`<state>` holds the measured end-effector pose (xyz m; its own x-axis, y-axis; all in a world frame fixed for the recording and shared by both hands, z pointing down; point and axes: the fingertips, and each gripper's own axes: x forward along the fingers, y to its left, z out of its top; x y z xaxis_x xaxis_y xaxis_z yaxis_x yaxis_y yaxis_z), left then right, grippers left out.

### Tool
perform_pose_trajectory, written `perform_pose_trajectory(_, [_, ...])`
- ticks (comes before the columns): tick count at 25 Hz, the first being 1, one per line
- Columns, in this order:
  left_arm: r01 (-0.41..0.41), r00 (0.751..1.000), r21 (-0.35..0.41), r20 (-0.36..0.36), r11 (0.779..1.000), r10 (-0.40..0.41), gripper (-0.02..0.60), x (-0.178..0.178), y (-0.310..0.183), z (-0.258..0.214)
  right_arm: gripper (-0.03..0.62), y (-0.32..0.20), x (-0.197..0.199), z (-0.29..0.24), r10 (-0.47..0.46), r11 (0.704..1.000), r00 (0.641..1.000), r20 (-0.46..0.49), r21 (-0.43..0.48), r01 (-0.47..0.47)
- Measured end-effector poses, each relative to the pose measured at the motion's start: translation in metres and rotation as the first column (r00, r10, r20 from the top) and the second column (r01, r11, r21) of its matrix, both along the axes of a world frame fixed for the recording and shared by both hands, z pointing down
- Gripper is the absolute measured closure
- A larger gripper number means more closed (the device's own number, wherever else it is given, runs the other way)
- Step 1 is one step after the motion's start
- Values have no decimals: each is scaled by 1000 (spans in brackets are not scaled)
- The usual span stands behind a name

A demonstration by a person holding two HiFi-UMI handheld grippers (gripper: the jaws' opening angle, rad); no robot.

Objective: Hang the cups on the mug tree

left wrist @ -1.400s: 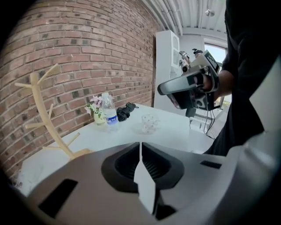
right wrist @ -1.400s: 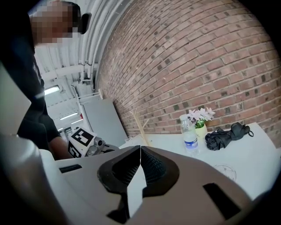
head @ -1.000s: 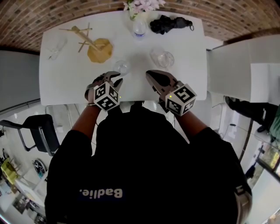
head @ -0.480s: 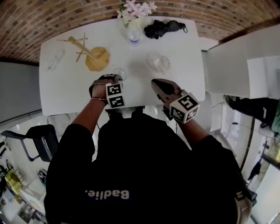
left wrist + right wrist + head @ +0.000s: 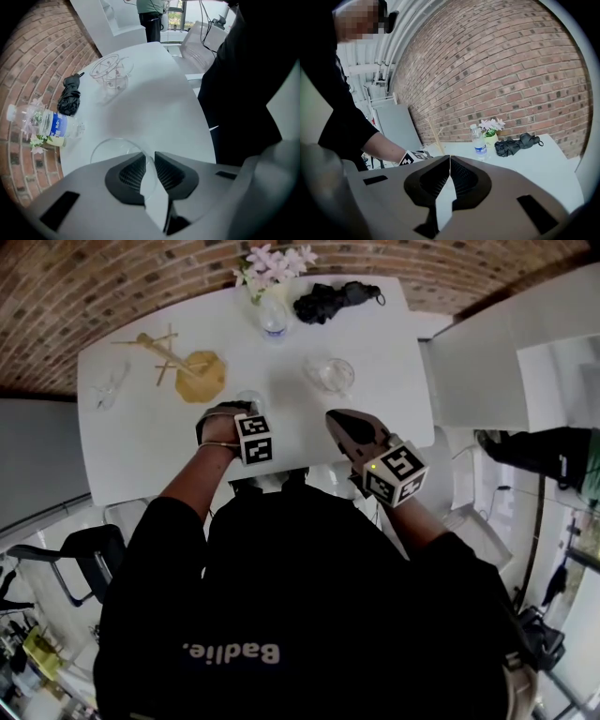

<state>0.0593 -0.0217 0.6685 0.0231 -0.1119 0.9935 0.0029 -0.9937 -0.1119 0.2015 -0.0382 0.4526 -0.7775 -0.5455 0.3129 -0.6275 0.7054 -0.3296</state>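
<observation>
The wooden mug tree (image 5: pixel 183 367) stands at the table's far left with bare pegs. My left gripper (image 5: pixel 246 418) points straight down over a clear glass cup (image 5: pixel 248 401) near the middle of the table. In the left gripper view its jaws straddle that glass cup's (image 5: pixel 112 147) rim. They have just been closing, and the left gripper (image 5: pixel 149 153) now has the glass wall pinched between its pads. A second glass cup (image 5: pixel 330 374) stands right of centre and a third glass cup (image 5: pixel 105 388) at the far left. My right gripper (image 5: pixel 333 415) hovers shut and empty near the front edge.
A water bottle (image 5: pixel 272 315), a pot of flowers (image 5: pixel 272 263) and a folded black umbrella (image 5: pixel 333 298) lie along the table's far edge by the brick wall. A white counter (image 5: pixel 487 371) adjoins on the right. A chair (image 5: pixel 66 559) stands at the lower left.
My left gripper has swung from a forward tilt to straight down and sunk onto the glass cup's rim. The right gripper drifted slightly, still shut.
</observation>
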Motion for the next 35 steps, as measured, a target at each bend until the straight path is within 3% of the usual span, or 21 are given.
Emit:
perform_pose_trajectory(4, [-42,999,-33,-14,999,42,532,-1,4,-1,563,-1,-5,-4,33,999,999,-6,-4,-33])
perform_pose_trajectory(9, [-75,988,-48,-139,996,67,541,2,10,-15,563,1,-19,-9,59,998,998,-19,-6,-59])
perform_pose_trajectory(21, [-18,911,-6,-412,1000,14,546,-19,18,-73,563,8,-74,-14,89,996,994,-65,-4,-89])
perform_pose_trajectory(30, [-9,821,19,-571,1000,18,548,-54,18,-119,563,9,-124,-13,94,995,990,-101,28,-92])
perform_pose_trajectory(32, [7,782,-3,-624,1000,-8,548,-58,19,-127,563,9,-134,-14,86,996,990,-116,35,-82])
perform_pose_trajectory(35, [33,696,-59,-715,998,-65,549,-63,20,-134,563,11,-145,-9,62,998,987,-149,36,-57])
